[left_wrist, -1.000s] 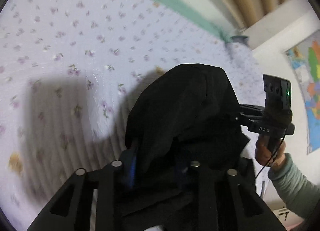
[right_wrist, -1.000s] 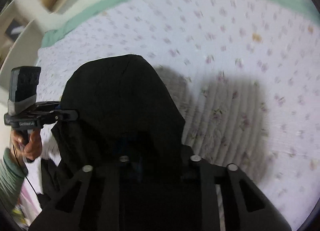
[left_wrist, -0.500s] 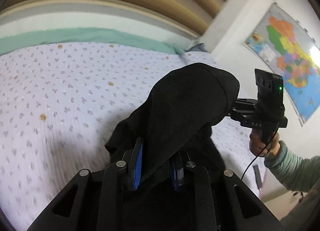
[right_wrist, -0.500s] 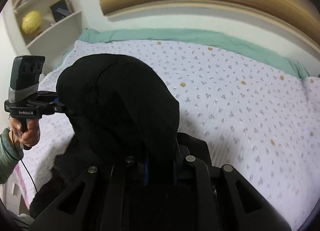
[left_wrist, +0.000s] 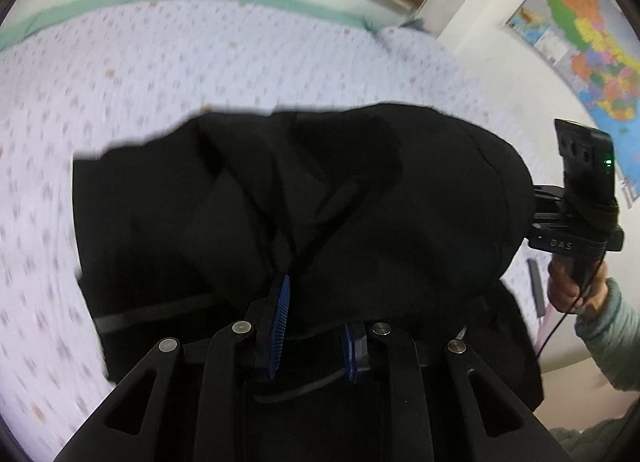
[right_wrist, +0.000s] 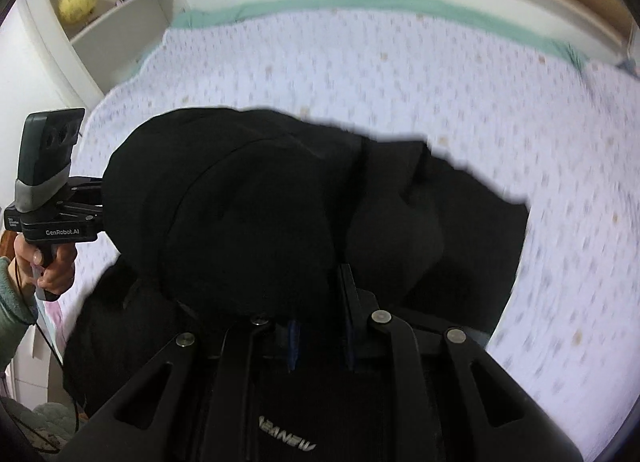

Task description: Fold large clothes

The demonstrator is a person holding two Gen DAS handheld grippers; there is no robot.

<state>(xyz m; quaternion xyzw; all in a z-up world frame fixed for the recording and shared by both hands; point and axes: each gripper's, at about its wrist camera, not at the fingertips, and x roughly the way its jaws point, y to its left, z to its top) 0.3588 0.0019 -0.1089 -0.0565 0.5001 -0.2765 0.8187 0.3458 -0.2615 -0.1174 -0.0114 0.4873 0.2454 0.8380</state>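
A large black garment (left_wrist: 360,202) hangs between both grippers above the bed, and it also fills the right wrist view (right_wrist: 260,214). My left gripper (left_wrist: 316,322) is shut on a bunch of its cloth between the blue pads. My right gripper (right_wrist: 320,338) is shut on the cloth too, its fingertips mostly hidden by fabric. The right gripper shows at the right of the left wrist view (left_wrist: 568,222), pressed into the garment. The left gripper shows at the left of the right wrist view (right_wrist: 60,214).
The bed has a lilac floral sheet (left_wrist: 200,62) with a green edge (right_wrist: 360,2) at the far side. A wall map (left_wrist: 592,50) hangs at the right. White shelves (right_wrist: 108,10) hold a yellow ball at the left.
The garment has spread wider and swung out over the bed. Both views tilted down a little toward the sheet. Both grippers keep their hold.
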